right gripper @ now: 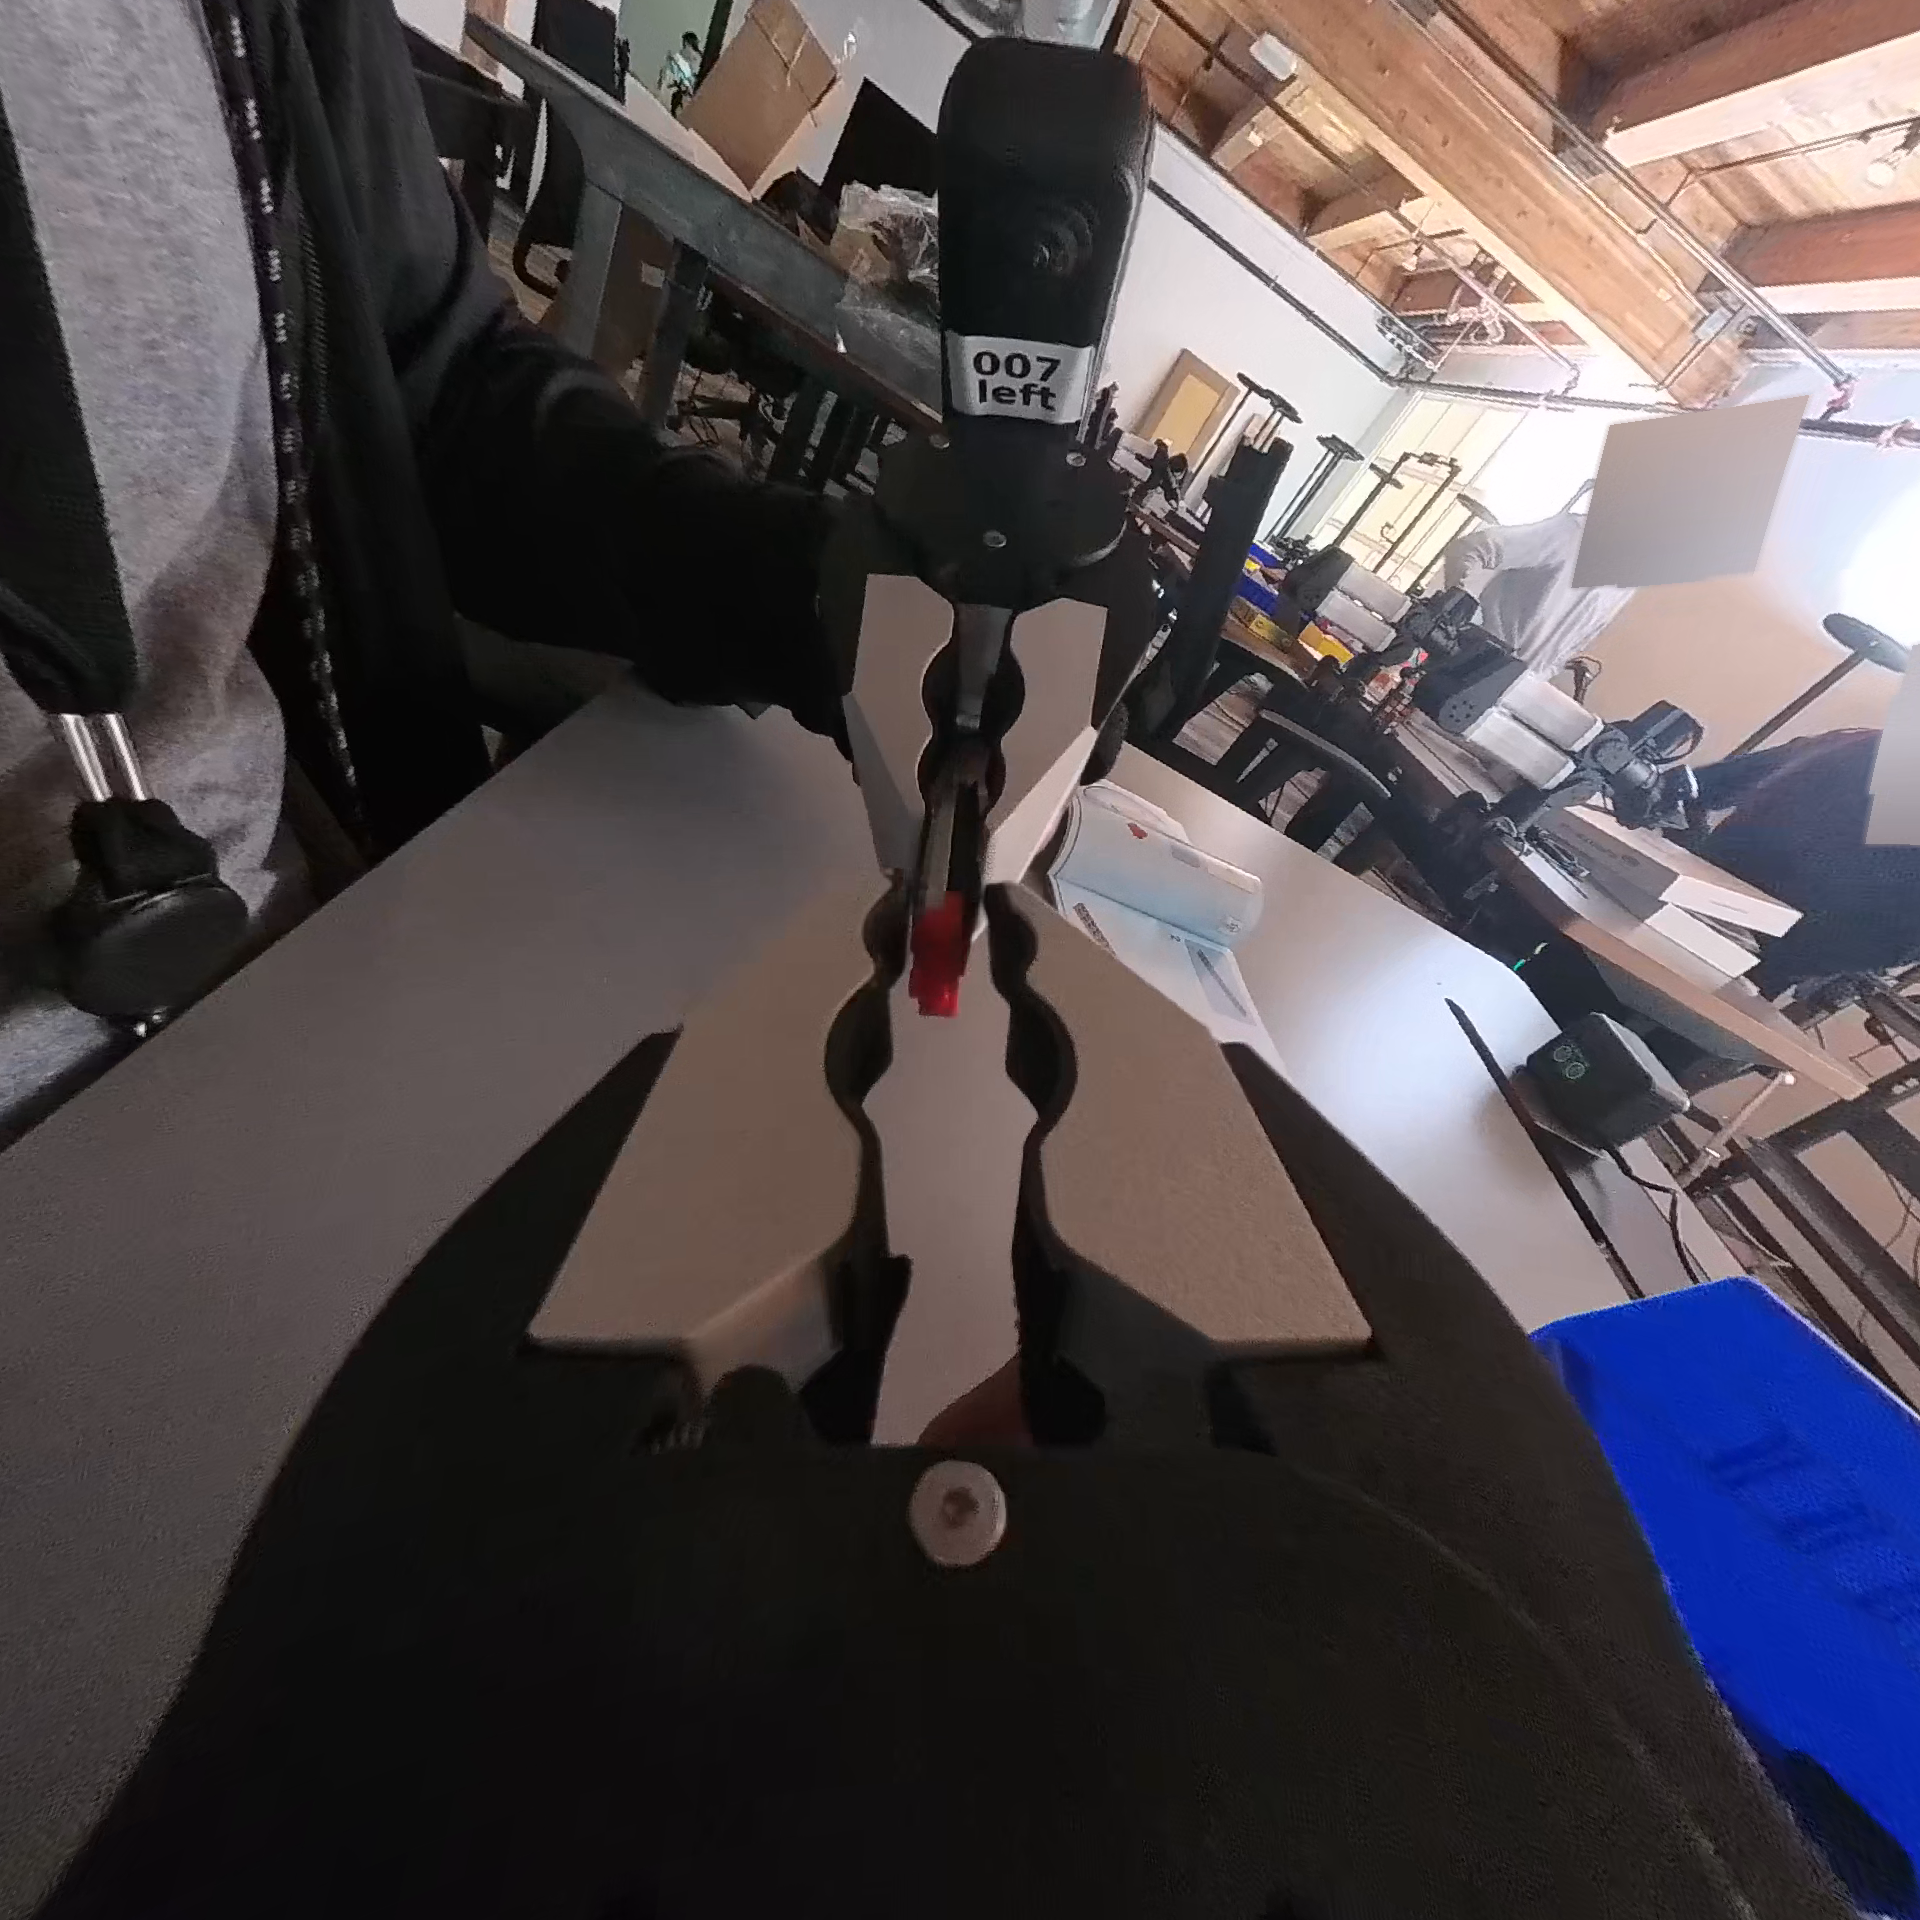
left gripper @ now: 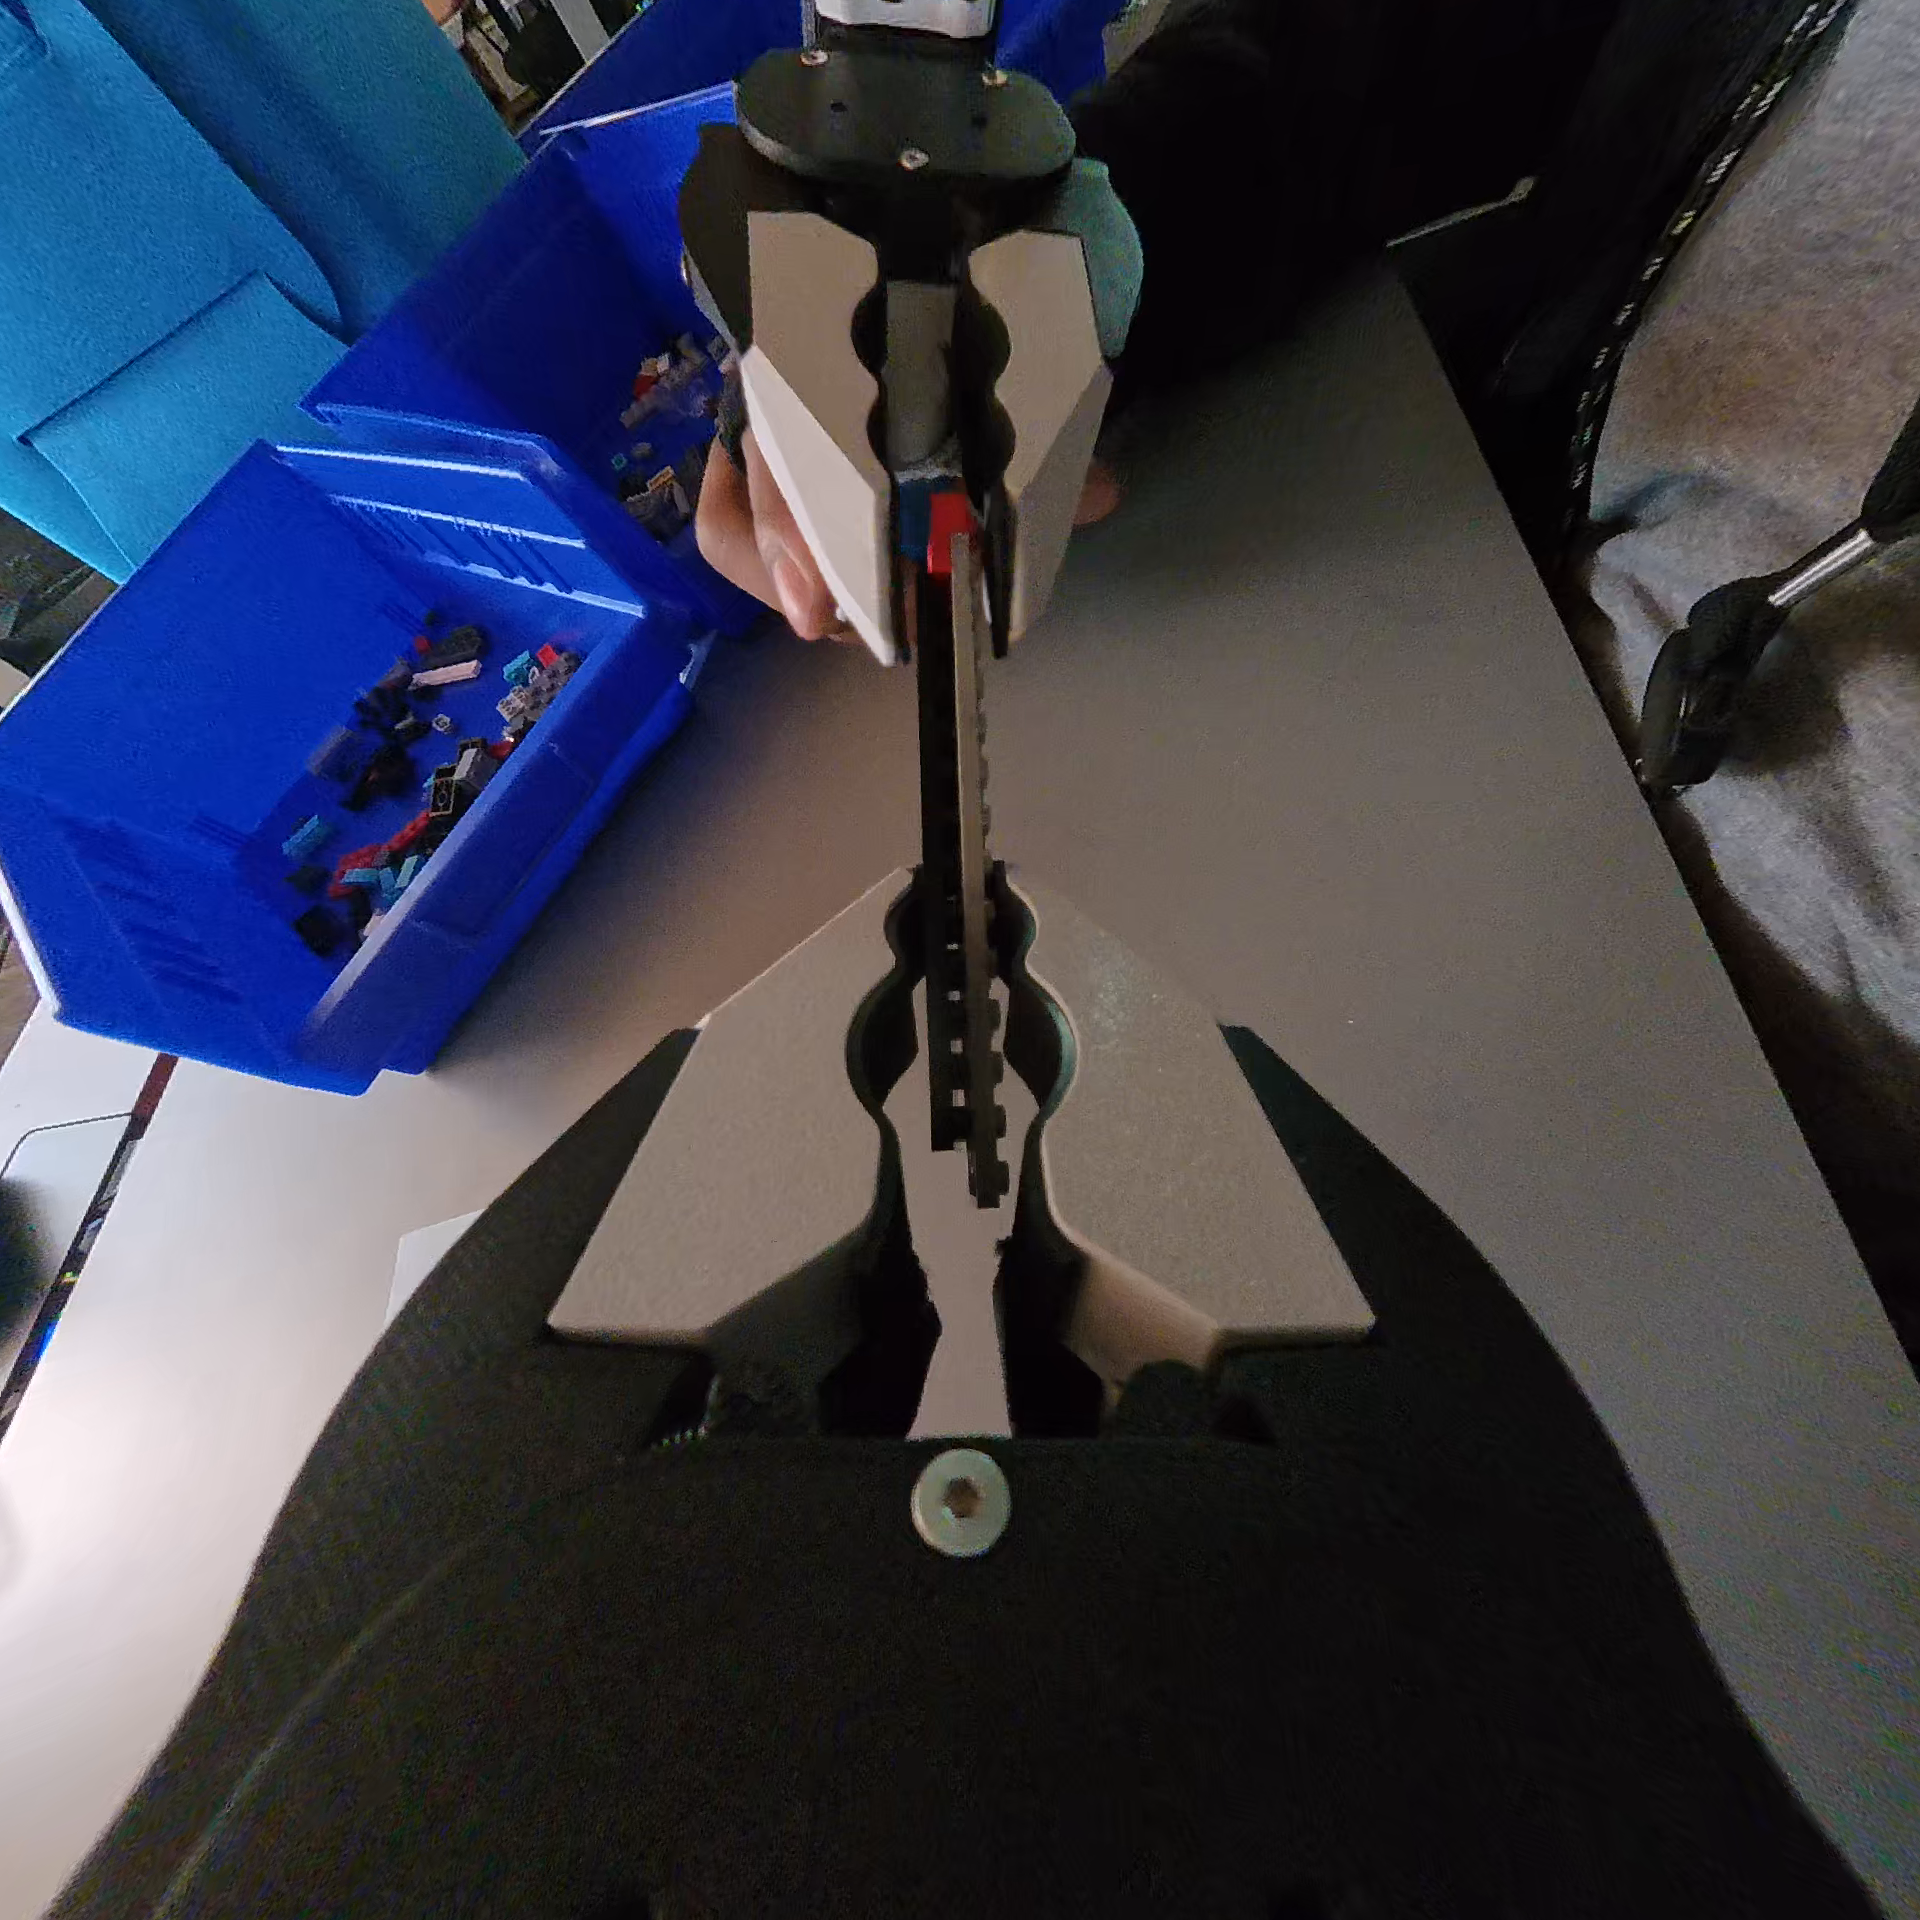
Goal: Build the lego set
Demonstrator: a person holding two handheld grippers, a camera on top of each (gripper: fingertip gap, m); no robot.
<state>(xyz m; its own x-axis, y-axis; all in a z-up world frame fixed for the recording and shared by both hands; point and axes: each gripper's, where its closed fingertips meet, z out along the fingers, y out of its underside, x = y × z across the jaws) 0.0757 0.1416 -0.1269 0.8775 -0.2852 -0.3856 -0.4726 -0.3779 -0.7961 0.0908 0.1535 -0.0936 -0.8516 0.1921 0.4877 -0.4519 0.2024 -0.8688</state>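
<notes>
Midair, left hand-held gripper [left gripper: 958, 883] clamping long lego strip [left gripper: 961, 790], right hand-held gripper [right gripper: 940, 914] seemingly pinching red brick [right gripper: 935, 961], bare table [left gripper: 1299, 748] below.

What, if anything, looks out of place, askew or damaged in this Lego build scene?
Nothing stands out. The left gripper clamps one end of a long black and grey Lego strip; the right gripper meets its far end at a red piece. Loose bricks stay inside the blue bins.
</notes>
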